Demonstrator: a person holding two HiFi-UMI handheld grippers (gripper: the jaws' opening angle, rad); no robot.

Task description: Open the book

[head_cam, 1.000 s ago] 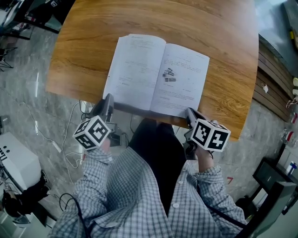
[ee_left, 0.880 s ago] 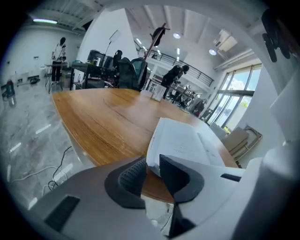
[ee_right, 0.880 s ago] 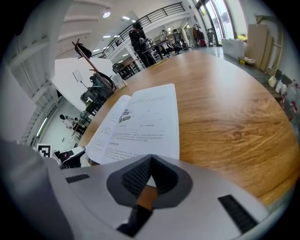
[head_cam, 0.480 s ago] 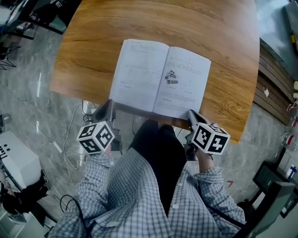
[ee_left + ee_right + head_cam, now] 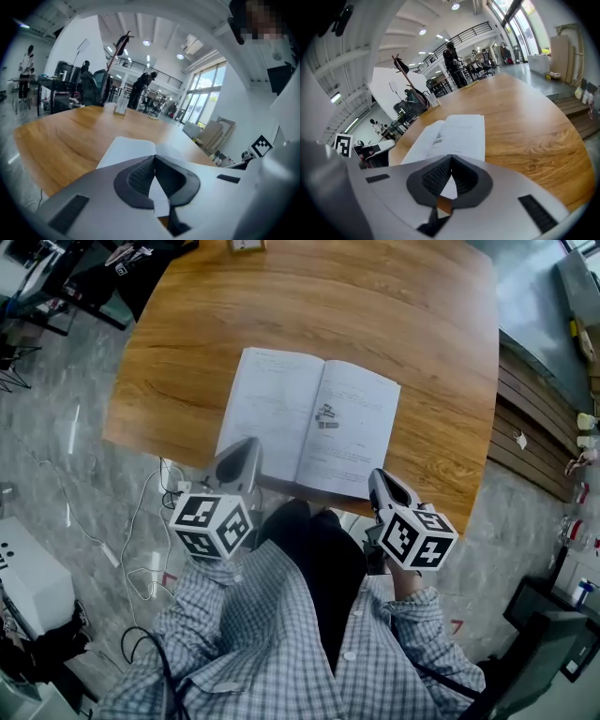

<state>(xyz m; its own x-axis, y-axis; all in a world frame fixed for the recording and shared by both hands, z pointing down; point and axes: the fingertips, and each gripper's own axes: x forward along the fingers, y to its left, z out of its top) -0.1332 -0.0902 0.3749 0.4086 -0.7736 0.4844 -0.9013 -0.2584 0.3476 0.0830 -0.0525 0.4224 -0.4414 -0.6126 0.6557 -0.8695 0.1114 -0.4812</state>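
The white printed book (image 5: 309, 423) lies spread on the brown wooden counter (image 5: 431, 343) just ahead of both tools, so opening looks done. The grey left tool (image 5: 247, 448), its jaws just closed, and the grey right tool (image 5: 379, 481) are clenched on nothing. Next, I judge, simply withdraw.

Surface (image 5: 394, 315): wood, warm brown, visible grain, smooth with a low sheen. Book (image 5: 277, 404): white matt paper, printed pages. Left tool (image 5: 247, 446) and right tool (image 5: 377, 476): smooth grey matt plastic shells; pads (image 5: 139, 174) black, ribbed, rubber-like. Sleeve (image 5: 211, 606): checked woven cloth. Floor (image 5: 56, 427): grey, marbled, polished
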